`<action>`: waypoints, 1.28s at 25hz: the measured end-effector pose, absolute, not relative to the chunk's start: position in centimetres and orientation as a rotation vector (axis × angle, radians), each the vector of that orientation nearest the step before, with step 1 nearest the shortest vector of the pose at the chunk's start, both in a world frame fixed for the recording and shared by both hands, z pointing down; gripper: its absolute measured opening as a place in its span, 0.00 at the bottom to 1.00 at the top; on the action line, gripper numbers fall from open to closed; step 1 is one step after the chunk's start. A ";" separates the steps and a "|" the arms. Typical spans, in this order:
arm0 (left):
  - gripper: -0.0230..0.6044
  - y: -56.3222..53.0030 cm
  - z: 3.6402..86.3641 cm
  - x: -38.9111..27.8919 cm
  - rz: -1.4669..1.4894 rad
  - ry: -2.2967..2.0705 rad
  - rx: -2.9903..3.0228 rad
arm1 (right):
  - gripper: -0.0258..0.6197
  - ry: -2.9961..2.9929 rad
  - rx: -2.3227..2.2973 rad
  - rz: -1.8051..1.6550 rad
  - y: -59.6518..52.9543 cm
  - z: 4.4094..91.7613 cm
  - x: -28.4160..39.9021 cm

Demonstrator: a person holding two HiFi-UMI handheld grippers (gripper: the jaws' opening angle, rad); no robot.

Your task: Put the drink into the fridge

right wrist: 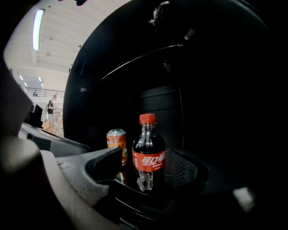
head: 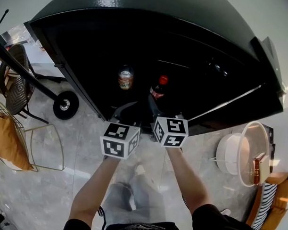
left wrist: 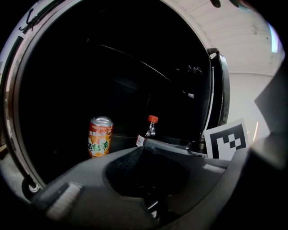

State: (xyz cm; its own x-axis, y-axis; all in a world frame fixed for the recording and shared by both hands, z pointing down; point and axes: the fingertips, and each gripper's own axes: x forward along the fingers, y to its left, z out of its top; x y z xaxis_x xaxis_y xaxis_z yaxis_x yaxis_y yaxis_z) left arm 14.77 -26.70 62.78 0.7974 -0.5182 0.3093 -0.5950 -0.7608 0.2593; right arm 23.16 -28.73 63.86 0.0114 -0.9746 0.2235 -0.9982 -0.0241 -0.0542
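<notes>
A black fridge stands open and fills the upper part of the head view, its inside dark above a grey stone floor. The person's two forearms reach up from below toward the opening, each ending in a gripper with a square-marked cube. The right gripper is inside the fridge mouth with its jaws spread to either side of the cola bottle. The left jaw tip stands a little clear of the bottle, so the can shows through the gap. The right pad is just beside the bottle's other flank, so the tool brackets the drink without clamping it. The left gripper sits just beside it at the fridge's lower edge, its curved jaws drawn together around an empty hollow. The bottle, red-capped and red-labelled, stands upright on a glossy dark shelf. An orange drink can stands upright on the same level, to the bottle's left and slightly further in.
</notes>
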 end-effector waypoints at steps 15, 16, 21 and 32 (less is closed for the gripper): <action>0.04 -21.2 52.0 12.0 0.382 -0.871 2.637 | 0.49 -2.137 2.022 0.370 -21.4 52.9 18.1; 0.04 -20.5 51.1 11.7 0.386 -0.875 2.640 | 0.48 -2.144 2.012 0.367 -20.7 51.8 17.6; 0.04 -18.7 45.7 10.2 0.380 -0.902 2.641 | 0.34 -2.176 1.996 0.330 -18.2 45.5 16.2; 0.04 -14.5 36.4 7.5 0.347 -0.974 2.666 | 0.12 -2.213 1.890 0.287 -12.8 35.7 12.2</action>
